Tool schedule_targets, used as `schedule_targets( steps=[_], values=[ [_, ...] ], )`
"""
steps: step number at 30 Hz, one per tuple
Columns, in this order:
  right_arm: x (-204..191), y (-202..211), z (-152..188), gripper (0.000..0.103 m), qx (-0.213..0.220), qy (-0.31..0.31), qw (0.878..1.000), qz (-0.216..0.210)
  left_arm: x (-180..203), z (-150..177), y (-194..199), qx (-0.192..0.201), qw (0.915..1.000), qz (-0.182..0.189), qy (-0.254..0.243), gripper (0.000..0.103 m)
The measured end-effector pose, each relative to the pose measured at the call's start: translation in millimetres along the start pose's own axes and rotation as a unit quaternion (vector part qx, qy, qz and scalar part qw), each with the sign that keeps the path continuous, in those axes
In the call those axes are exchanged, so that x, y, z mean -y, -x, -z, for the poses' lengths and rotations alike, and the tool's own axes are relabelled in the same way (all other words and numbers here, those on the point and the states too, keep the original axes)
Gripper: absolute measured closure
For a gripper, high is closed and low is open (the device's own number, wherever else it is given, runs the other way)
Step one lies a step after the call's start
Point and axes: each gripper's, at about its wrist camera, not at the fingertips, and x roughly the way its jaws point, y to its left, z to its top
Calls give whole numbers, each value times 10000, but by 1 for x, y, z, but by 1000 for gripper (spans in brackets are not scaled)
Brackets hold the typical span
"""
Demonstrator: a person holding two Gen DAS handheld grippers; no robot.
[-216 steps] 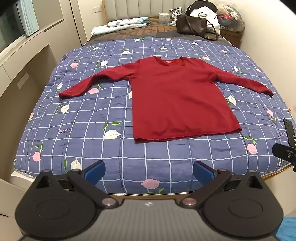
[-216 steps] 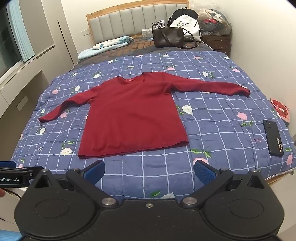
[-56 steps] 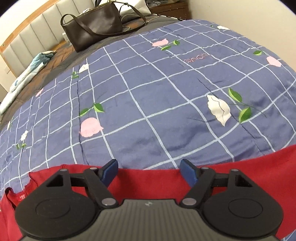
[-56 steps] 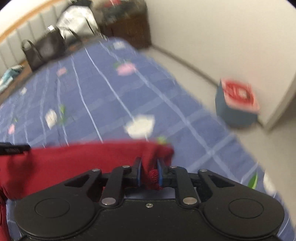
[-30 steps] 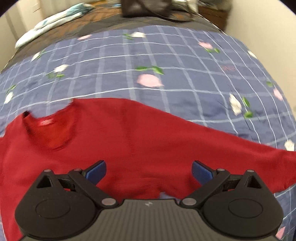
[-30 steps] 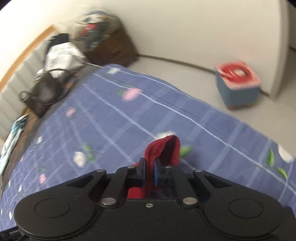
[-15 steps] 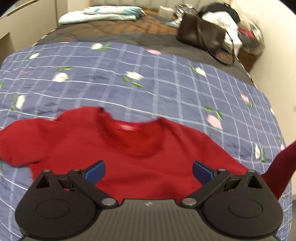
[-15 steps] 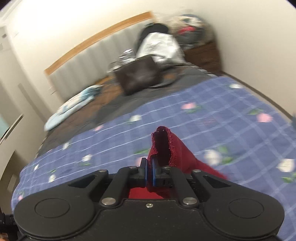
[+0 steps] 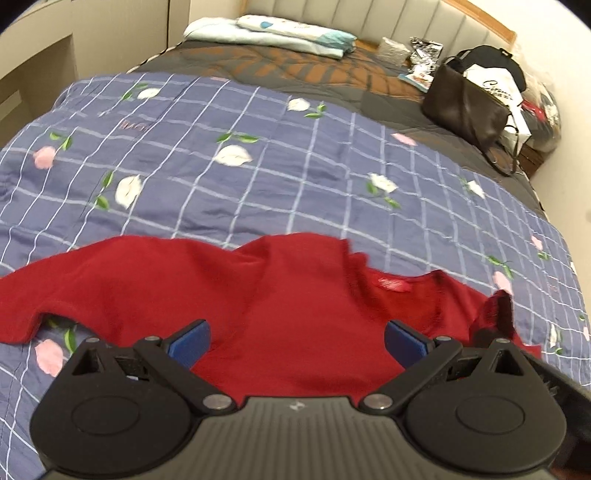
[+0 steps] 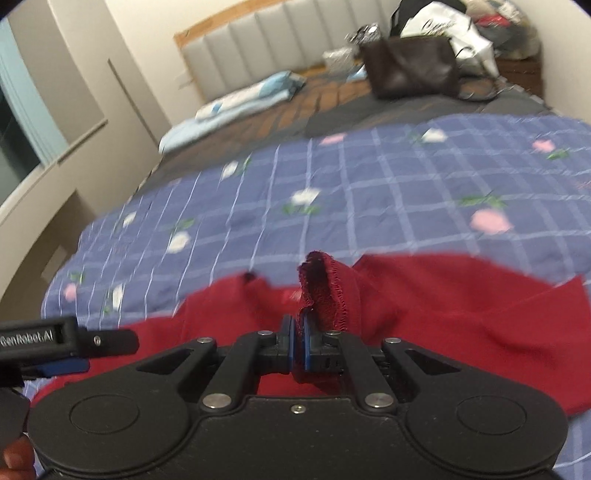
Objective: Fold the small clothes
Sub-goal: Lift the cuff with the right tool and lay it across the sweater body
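Right wrist view: right gripper [image 10: 300, 345] pinching sleeve cuff [image 10: 325, 291] of red sweater [image 9: 295, 332]. Left gripper [image 9: 295, 338] hanging spread wide over sweater. Lots of bare blue quilt [image 9: 258, 184] lying past the collar edge.

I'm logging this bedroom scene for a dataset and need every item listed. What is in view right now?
Sweater: one, red, lying on the quilt, one cuff lifted.
Quilt: one, blue with white grid and flowers, covering the near part of the bed.
Blanket: one, grey and brown, beyond the quilt.
Folded bedding: one pile, light blue and white, by the headboard.
Headboard: one, grey padded with wood trim.
Handbag: one, dark brown, far right of the bed.
White bag: one, behind the handbag.
Left gripper: black, blue fingers open, above the sweater.
Right gripper: black, fingers shut on the cuff.
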Motion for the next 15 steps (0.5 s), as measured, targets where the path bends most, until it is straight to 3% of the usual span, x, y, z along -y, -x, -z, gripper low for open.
schedule_targets(
  steps=[7,10,12,15],
  values=[
    [-26,-25,26,97,-308,181,9993,-99,-14,10,-15,-112,9999,71,40,1],
    [-22,-32,31,74,-523,102,9983,-222,-7,13,-20,-145,9998,121,3,1],
    [-15,-27,36,49,-561,43,9979,-321,1,15,-23,-181,9997,159,-42,1],
    [3,-12,40,33,-509,-35,9981,-352,16,19,-30,-199,9994,245,-169,1]
  ],
)
